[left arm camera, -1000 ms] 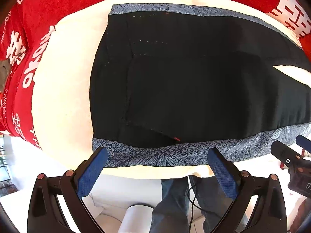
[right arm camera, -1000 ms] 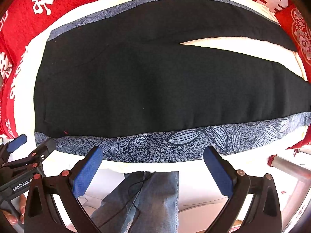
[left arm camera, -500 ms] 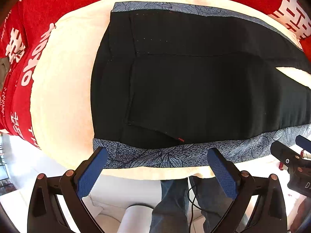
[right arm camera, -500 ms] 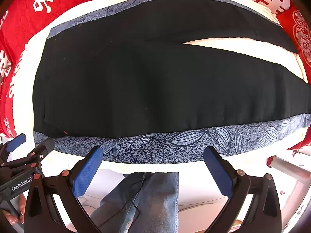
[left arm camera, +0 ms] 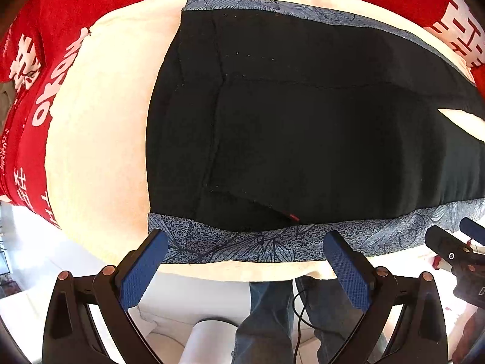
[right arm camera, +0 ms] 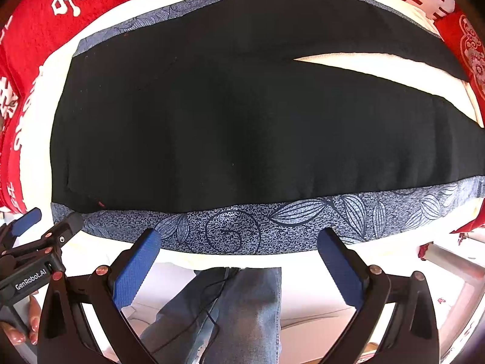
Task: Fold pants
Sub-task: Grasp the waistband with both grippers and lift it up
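Approaching the pants along their near patterned side band, both claws spread wide and holding nothing.

Black pants lie flat and spread out on the cream pad, waist to the left, legs splitting toward the right. The left gripper hovers just off the band near the waist corner; the right gripper hovers farther along the leg. For a clean lengthwise fold, I judge each should pinch only the near band, at matching depth, then lift together toward the far side. Room is open beyond the near edge; red cloth borders the pad on the far side and to the left.
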Demonstrator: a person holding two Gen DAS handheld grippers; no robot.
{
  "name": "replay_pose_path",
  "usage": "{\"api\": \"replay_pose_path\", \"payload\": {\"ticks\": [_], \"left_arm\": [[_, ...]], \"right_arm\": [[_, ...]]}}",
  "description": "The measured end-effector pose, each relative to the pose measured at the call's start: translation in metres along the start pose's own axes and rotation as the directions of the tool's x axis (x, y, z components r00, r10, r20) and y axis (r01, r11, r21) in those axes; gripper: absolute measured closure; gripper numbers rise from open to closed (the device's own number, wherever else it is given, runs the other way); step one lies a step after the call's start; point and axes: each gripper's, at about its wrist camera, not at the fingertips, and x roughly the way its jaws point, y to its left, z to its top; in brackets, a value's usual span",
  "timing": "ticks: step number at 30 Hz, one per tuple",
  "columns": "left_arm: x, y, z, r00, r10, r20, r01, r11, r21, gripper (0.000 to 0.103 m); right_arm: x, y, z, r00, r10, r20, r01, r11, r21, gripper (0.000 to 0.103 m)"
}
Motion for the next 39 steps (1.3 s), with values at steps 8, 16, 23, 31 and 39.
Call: {"api": "replay_pose_path", "payload": {"ticks": [8,16,23,31,39], "left_arm": [[0.010,0.024,-0.007,0.997,-0.071,0.006,0.071,0.992,-0.108,0.000],[0.023,0.055,-0.027,0.964,-0.265,0.029,0.264,0.930,-0.257,0.000],[0.035,0.064,-0.038,0.936,-0.349,0.041,0.346,0.895,-0.283,0.000],[0.051,0.073,-0.044,0.881,-0.466,0.083,0.454,0.783,-0.426,0.000],[0.067,0.075,-0.026,0.855,-0.499,0.139,0.496,0.709,-0.502,0.016]], "right_arm": [[0.008,-0.035,-0.015,0.945,0.326,0.011,-0.324,0.936,0.140,0.000],[0.054,-0.033,-0.043,0.802,0.597,-0.020,-0.572,0.776,0.266,0.039],[0.102,-0.014,-0.050,0.733,0.680,0.026,-0.655,0.695,0.296,0.039],[0.082,-0.012,-0.032,0.629,0.767,0.130,-0.755,0.561,0.339,0.088],[0.066,-0.007,-0.034,0.613,0.786,0.086,-0.776,0.577,0.256,0.089]]}}
